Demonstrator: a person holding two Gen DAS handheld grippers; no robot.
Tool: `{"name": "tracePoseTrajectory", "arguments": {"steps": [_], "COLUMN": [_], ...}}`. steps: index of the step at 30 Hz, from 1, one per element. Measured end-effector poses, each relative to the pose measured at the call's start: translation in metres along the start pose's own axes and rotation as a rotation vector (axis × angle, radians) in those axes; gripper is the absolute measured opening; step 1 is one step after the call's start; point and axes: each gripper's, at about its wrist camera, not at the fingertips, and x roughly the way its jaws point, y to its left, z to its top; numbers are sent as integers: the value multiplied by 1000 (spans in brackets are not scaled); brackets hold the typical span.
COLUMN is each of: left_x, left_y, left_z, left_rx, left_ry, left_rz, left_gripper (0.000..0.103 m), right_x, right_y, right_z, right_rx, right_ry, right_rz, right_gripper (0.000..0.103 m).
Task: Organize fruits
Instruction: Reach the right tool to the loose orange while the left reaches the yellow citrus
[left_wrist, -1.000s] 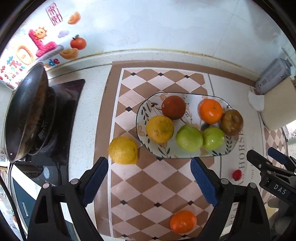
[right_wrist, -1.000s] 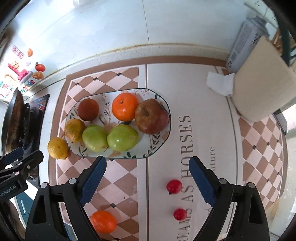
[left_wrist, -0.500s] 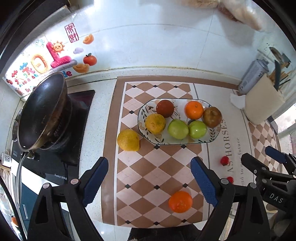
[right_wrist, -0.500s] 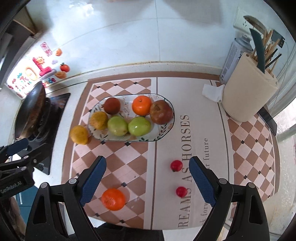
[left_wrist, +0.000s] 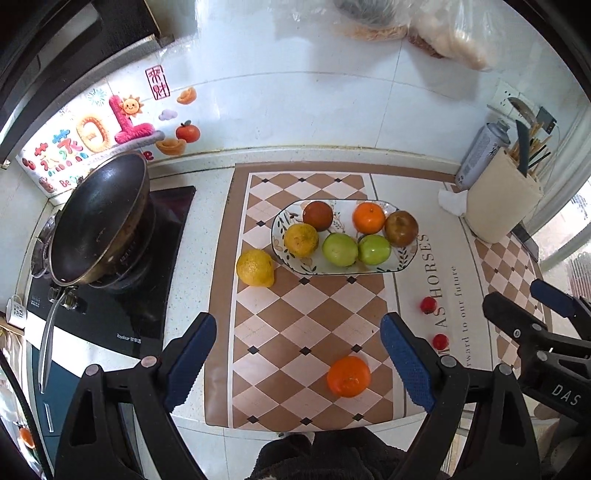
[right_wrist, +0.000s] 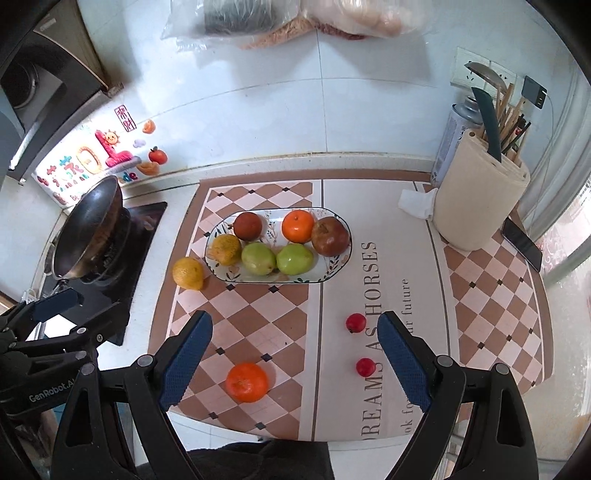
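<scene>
**Occlusions, crops, unreadable bits**

Left wrist view: right gripper (left_wrist: 546, 321) cut by the picture's right edge, jaw gap not readable. Mug (left_wrist: 15, 313) at left edge half cropped. Plastic bags (left_wrist: 413, 29) cut by top edge, contents blurred. Mat text (left_wrist: 430, 280) partly hidden behind blue finger pad (left_wrist: 406, 365).

Right wrist view: left gripper (right_wrist: 55, 321) cut off at left edge, opening unclear. Spray can (right_wrist: 452, 136) half hidden behind utensil holder (right_wrist: 476, 206). Phone (right_wrist: 522, 248) at counter's right edge partly behind the holder. Wall stickers (right_wrist: 96, 158) too small to read. Dark fabric (right_wrist: 258, 461) cropped by bottom edge, unidentifiable.
</scene>
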Motion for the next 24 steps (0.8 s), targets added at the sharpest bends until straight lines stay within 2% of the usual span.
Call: {"name": "tracePoseTrajectory", "arguments": {"steps": [4,8,12,14,19,24], "left_x": [-9,-7,4,14,48,78], "left_y": [-4,-4,5,14,43,70], "left_z": [0,0,0,0,-6,-16], "left_rx": [5,-6,-32,-47,-82,-122], "left_ry": [-23,-12,3,16,81,161], "left_rz": [-4,-6,40,70,176,227], "left_gripper": [91,91,91,91,91,91], "right_x": [-4,3,24,42,114,192], "right_y": [-2,-10,-17,-17,-3,22], "right_z": [-2,-5,-8,-12,-32,-64], "right_rx": [17,55,90,92,93,59], "right_ry": [-6,17,74,118,303,499], "right_rz": [14,41,84,102,188,222], "right_gripper": [93,93,93,94,94,94]}}
